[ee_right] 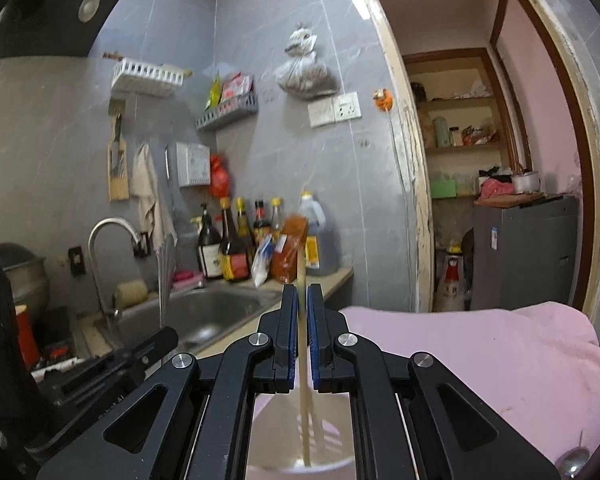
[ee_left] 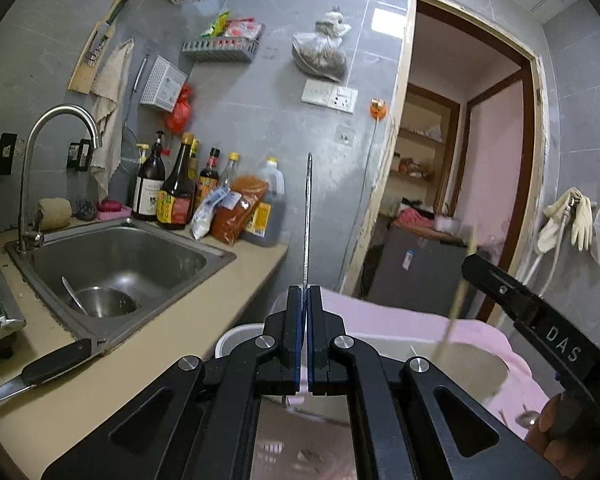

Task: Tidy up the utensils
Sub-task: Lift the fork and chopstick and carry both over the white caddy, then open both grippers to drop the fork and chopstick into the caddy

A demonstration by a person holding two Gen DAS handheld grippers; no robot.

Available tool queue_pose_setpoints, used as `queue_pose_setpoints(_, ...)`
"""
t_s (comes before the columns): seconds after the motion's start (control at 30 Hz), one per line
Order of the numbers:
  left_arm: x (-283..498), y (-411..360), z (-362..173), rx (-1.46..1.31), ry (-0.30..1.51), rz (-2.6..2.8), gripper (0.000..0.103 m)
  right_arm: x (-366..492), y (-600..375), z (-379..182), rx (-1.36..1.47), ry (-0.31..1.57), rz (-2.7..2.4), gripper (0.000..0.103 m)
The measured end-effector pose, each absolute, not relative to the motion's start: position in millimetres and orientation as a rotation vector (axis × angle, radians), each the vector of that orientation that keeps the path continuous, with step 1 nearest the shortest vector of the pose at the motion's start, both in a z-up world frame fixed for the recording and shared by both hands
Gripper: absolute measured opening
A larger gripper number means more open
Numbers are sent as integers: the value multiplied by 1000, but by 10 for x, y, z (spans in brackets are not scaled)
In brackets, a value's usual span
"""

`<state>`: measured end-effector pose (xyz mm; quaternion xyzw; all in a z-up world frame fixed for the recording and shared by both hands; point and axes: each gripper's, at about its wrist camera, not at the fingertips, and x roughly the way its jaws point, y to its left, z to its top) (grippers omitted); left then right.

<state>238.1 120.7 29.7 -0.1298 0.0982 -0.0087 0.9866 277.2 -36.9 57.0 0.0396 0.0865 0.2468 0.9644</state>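
**Both grippers raised, each pinching a slim utensil**

Plainly, each hand carries one thin item upright above a pink cloth (ee_right: 480,352). The left gripper (ee_left: 305,294) has its blue-padded jaws pressed together on a narrow metal utensil (ee_left: 308,216), seen edge-on so that only its thin handle shows; it rises straight up from the pads in front of the grey tiled wall. What kind of utensil it is cannot be told from this angle.

The right gripper (ee_right: 302,294) is clamped on a pale wooden chopstick (ee_right: 302,320), which runs up past the pads and down below them towards a white container (ee_right: 332,420) under the gripper. In the left wrist view the same chopstick (ee_left: 458,292) appears blurred, hanging from the right gripper's black finger at the right edge of the picture.

Beside the cloth to the left runs a beige countertop (ee_left: 160,344) with a steel sink (ee_left: 116,256). A steel bowl (ee_left: 104,300) with a spoon in it sits in the sink. A black-handled knife (ee_left: 48,364) lies on the counter at the sink's near edge. Sauce bottles (ee_left: 176,192) and packets stand grouped at the back of the counter against the wall, near the tap (ee_left: 56,148). A small metal spoon (ee_right: 576,460) lies on the cloth at the lower right.
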Motion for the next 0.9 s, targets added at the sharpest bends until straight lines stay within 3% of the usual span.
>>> queue_pose_setpoints(0.17,2330,1252,308,-304,253,-64,2,2726,-445,557,89,198,505,7)
queue_pose_setpoints(0.23,2286,1252,329,-310,252,-74,15,2709,-481,568,100,199,508,9)
queue_pose_setpoints(0.33,2217,1248,369,-320,247,-91,21,2659,-548,581,107,195,511,22)
queue_pose_setpoints(0.47,2118,1203,483,-327,236,-105,29,2538,-676,653,100,174,503,26)
queue_pose_setpoints(0.53,2057,1162,548,-331,220,-118,44,2448,-784,704,96,149,491,34)
queue_pose_setpoints(0.6,1999,1100,613,-325,200,-132,46,2342,-913,747,91,116,475,48)
queue_pose_setpoints(0.67,1956,1005,678,-305,193,-142,50,2240,-1049,788,81,87,451,51)
queue_pose_setpoints(0.73,1920,912,723,-294,188,-154,62,2156,-1174,823,74,67,426,55)
queue_pose_setpoints(0.8,1888,840,744,-291,185,-169,71,2059,-1323,859,67,48,401,74)
queue_pose_setpoints(0.9,1837,708,775,-285,181,-198,81,1928,-1533,881,53,20,364,81)
